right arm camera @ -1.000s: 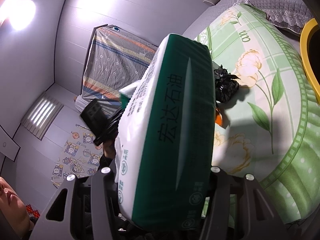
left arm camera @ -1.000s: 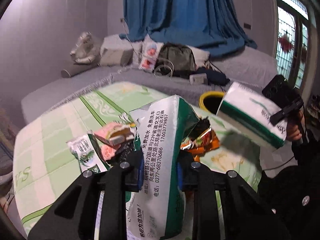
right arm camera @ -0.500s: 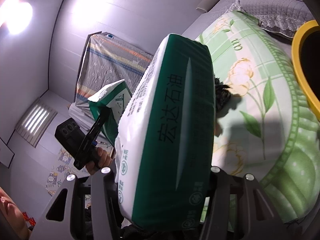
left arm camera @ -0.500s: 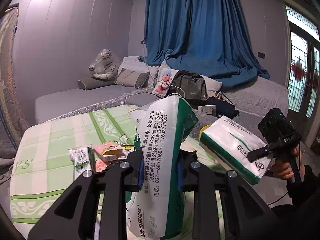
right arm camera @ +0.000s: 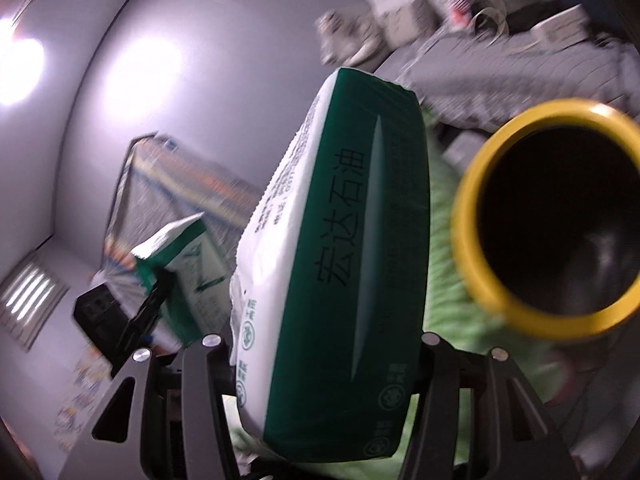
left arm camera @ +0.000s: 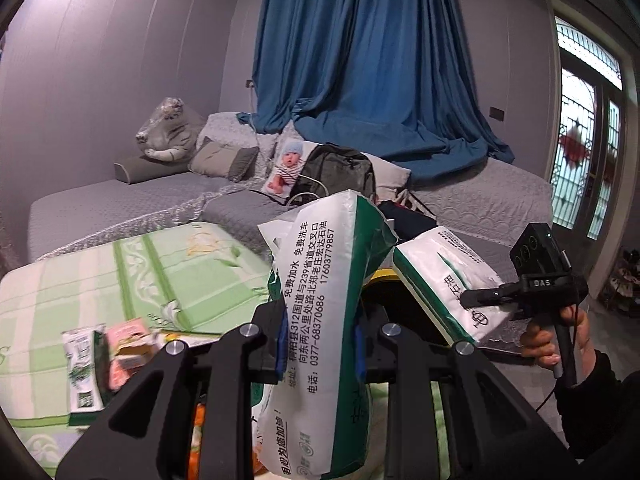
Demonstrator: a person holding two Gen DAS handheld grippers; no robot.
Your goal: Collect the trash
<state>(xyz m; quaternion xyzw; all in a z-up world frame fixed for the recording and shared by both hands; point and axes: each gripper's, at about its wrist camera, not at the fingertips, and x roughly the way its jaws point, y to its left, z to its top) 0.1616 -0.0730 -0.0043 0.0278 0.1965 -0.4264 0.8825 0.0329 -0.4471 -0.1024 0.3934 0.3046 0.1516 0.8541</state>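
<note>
The left gripper pinches a crumpled white-and-green tissue pack upright above the green-patterned table. The right gripper clamps a fuller tissue packet, just left of the yellow-rimmed bin. Small wrappers lie near left.

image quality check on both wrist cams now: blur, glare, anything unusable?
Left wrist: mostly sharp, print on the held tissue pack legible; wrappers at lower left slightly smeared; strong fisheye bending. Right wrist: heavy motion blur on the yellow-rimmed bin and bedding; two ceiling lights blown out; the full tissue pack stays sharp.
</note>
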